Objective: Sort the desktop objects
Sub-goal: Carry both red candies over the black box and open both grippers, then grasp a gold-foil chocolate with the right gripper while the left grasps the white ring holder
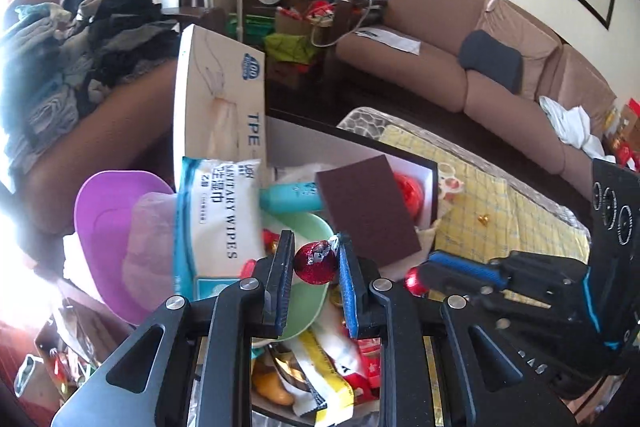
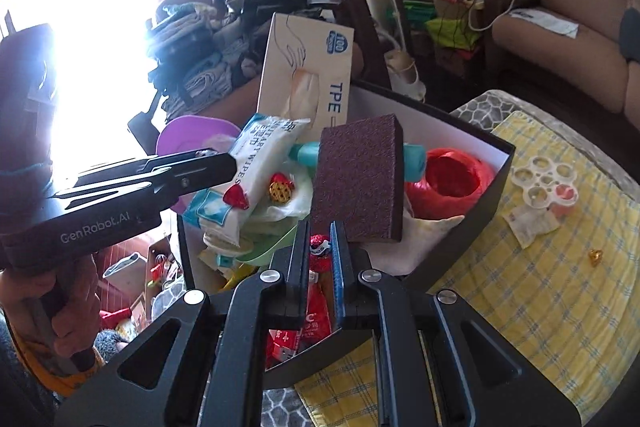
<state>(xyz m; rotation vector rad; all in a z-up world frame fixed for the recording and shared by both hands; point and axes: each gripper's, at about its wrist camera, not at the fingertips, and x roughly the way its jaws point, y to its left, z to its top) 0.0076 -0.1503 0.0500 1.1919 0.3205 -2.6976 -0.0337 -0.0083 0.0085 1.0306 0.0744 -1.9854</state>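
Observation:
My left gripper (image 1: 315, 259) is shut on a red foil candy (image 1: 316, 264) and holds it over the black storage box (image 1: 434, 167); the same candy (image 2: 237, 195) shows at its tip in the right wrist view. My right gripper (image 2: 320, 247) is shut on another red foil candy (image 2: 319, 246) above the box's near side; it shows at the right of the left wrist view (image 1: 416, 281). The box (image 2: 502, 163) is full: a brown sponge block (image 2: 358, 183), a wipes pack (image 2: 260, 155), a teal bottle (image 2: 412, 155), a red twine ball (image 2: 450, 183), a green bowl (image 1: 308, 307).
A glove box marked TPE (image 2: 308, 75) stands upright at the box's back. A purple bowl (image 1: 108, 227) sits at its left. On the yellow checked cloth (image 2: 540, 299) lie a small gold candy (image 2: 596, 255) and a white plastic ring holder (image 2: 546, 183). Sofa and stacked clothes lie behind.

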